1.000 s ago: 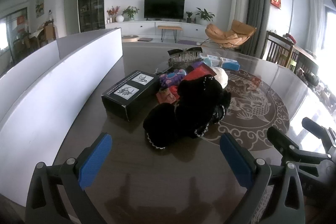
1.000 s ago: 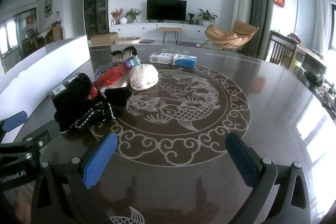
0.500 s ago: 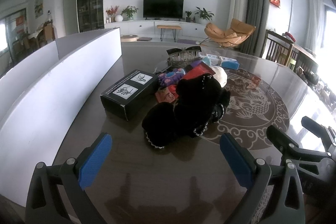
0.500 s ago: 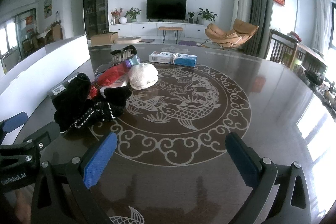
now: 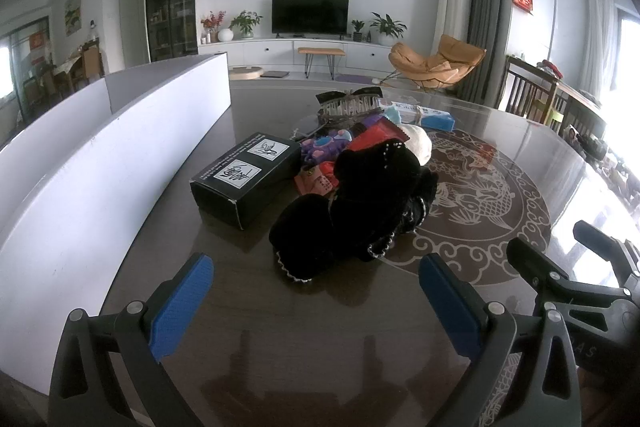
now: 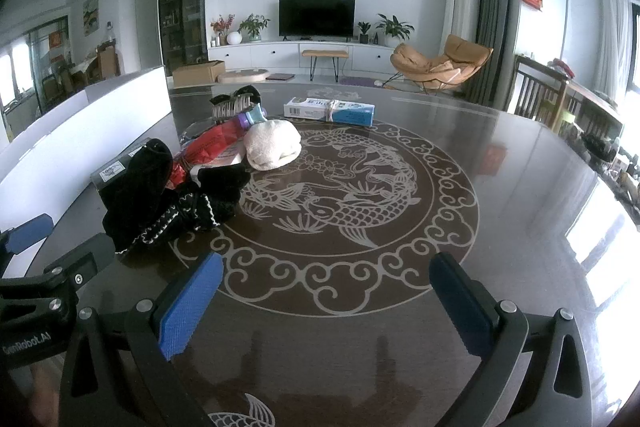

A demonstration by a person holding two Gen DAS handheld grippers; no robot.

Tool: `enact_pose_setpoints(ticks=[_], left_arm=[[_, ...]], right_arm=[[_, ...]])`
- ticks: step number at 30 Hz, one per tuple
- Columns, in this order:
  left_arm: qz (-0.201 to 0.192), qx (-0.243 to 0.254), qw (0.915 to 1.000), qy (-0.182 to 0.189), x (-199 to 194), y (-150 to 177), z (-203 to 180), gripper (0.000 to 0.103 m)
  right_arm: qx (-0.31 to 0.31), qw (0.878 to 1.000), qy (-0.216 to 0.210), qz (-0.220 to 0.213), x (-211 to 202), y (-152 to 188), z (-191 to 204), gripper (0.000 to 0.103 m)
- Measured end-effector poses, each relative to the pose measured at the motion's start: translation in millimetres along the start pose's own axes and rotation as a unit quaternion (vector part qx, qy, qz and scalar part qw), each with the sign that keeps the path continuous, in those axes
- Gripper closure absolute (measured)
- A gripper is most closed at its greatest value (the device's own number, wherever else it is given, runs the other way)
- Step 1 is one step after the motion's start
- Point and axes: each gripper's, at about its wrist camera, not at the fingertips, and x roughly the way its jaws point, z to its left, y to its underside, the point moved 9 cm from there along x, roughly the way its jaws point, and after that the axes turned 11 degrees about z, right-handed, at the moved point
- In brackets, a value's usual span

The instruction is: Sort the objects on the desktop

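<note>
While empty, left hand-held gripper (image 5: 316, 293) faces black garment (image 5: 360, 203).

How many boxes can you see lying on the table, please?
2: a black box at the left of the pile, beside the white partition, and a long blue-and-white box at the far side. The pile may hide others.
</note>
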Motion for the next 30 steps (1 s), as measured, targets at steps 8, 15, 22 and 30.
enact_pose_setpoints(ticks=[8,15,22,30], left_arm=[[-0.002,0.0,1.0,-0.002,-0.2,-0.5,0.1,0.0],[-0.004,0.001,1.0,-0.002,-0.4,-0.8,0.2,0.0],[-0.005,0.001,1.0,-0.004,-0.6,-1.2,0.4,0.0],[-0.007,0.002,1.0,-0.006,-0.9,-1.7,0.5,0.0]], right_arm=[[0.0,1.0,0.0,0.002,0.9,0.5,0.3,0.0],[0.0,1.0,0.0,0.003,1.3,0.7,0.2,0.0],[0.001,1.0,-0.001,0.002,1.3,0.5,0.2,0.0],[0.001,1.0,-0.001,0.001,1.3,0.2,0.0,0.0]])
